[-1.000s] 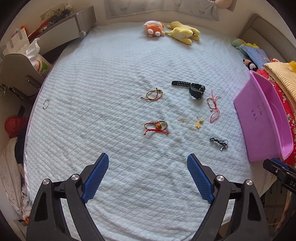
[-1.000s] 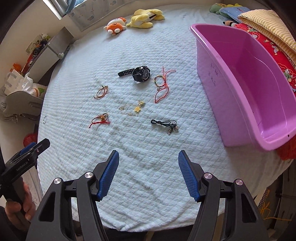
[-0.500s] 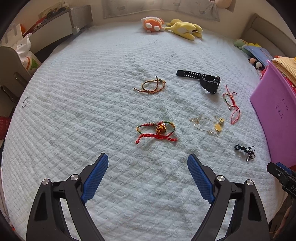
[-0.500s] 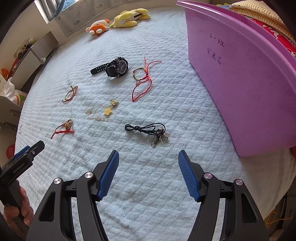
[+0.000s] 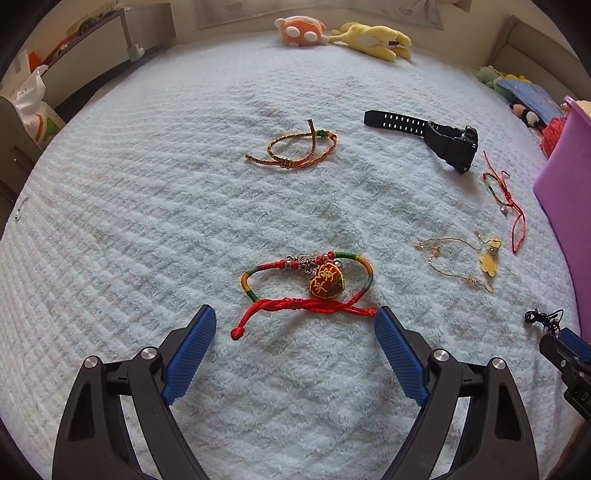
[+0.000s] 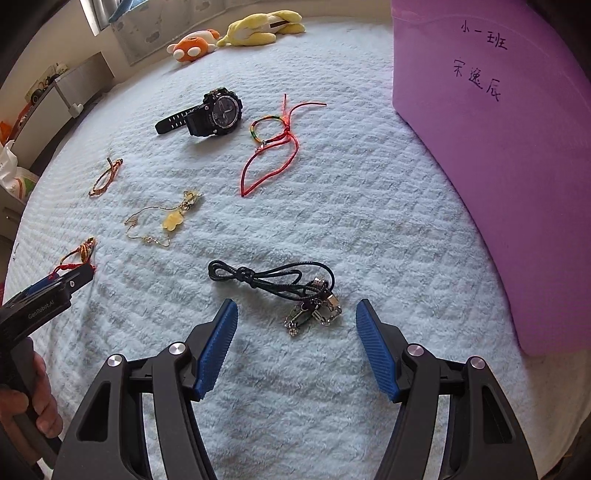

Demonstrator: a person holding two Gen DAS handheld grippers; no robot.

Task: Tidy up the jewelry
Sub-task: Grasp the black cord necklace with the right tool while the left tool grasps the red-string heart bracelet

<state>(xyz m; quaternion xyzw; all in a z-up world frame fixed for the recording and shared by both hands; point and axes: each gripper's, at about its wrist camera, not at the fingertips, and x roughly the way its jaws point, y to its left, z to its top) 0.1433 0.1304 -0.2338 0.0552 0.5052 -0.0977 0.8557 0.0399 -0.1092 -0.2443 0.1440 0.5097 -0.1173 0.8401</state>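
Both hands hold their tools tilted steeply down toward a pale blue bedspread (image 5: 147, 221), close above it. In the right wrist view, a hand (image 6: 35, 398) at the far left grips the handle of the left tongs (image 5: 295, 319).

The only container is a purple tub (image 6: 509, 177) on the right side of the bed, with handwriting on its near wall. Only its outer wall shows, so what lies inside cannot be told.

The left tongs stand wide apart and hold nothing. A red and multicoloured cord bracelet with an embroidered charm (image 5: 314, 288) lies on the bedspread just ahead of the blue pads; its red knotted tail runs across the gap, one end at the tip of the right-hand pad, though contact cannot be confirmed.

The right tongs (image 6: 296, 314) are also apart and empty. A black cord with metal charms (image 6: 288, 291) lies on the bedspread between and just ahead of the tips, touching neither pad.

The rest of the jewellery lies spread further out: a braided orange bracelet (image 5: 295, 151), a gold chain with a yellow flower (image 5: 461, 262), a black watch (image 6: 210, 114) and a red string bracelet (image 6: 273, 144) near the tub. Two plush toys (image 5: 343, 31) sit at the far edge.
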